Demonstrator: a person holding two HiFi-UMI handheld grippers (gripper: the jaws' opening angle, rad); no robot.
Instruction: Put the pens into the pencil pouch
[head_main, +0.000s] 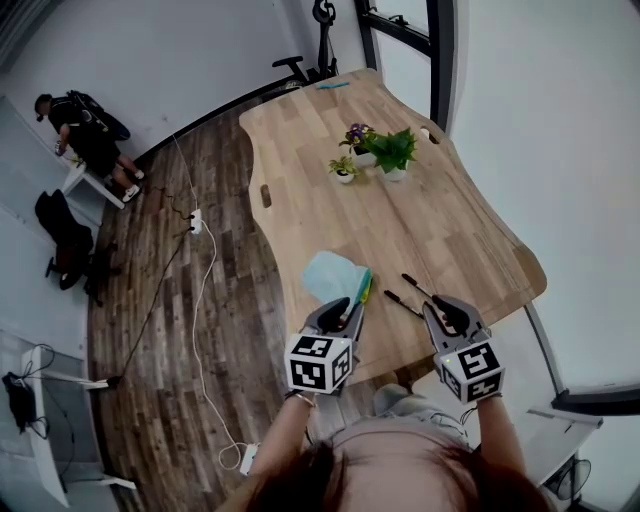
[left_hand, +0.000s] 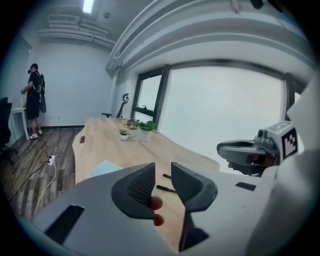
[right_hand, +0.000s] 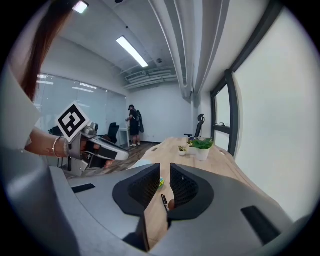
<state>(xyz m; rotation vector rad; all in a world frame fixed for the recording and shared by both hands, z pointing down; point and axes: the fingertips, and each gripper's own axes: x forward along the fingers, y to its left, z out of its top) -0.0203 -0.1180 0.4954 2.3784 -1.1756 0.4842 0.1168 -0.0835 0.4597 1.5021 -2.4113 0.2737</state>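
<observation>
A light blue pencil pouch lies near the front edge of the wooden table. A green and yellow pen rests at its right side. Two black pens lie just right of that, on bare wood. My left gripper hovers over the pouch's near edge, its jaws apart and nothing between them. In the left gripper view the black pens show past the jaws. My right gripper hangs close by the black pens, jaws slightly apart and empty; one pen shows through its gap.
Small potted plants stand mid-table and a teal object lies at the far end. A cable and power strip run over the wooden floor to the left. A person stands at a desk in the far corner.
</observation>
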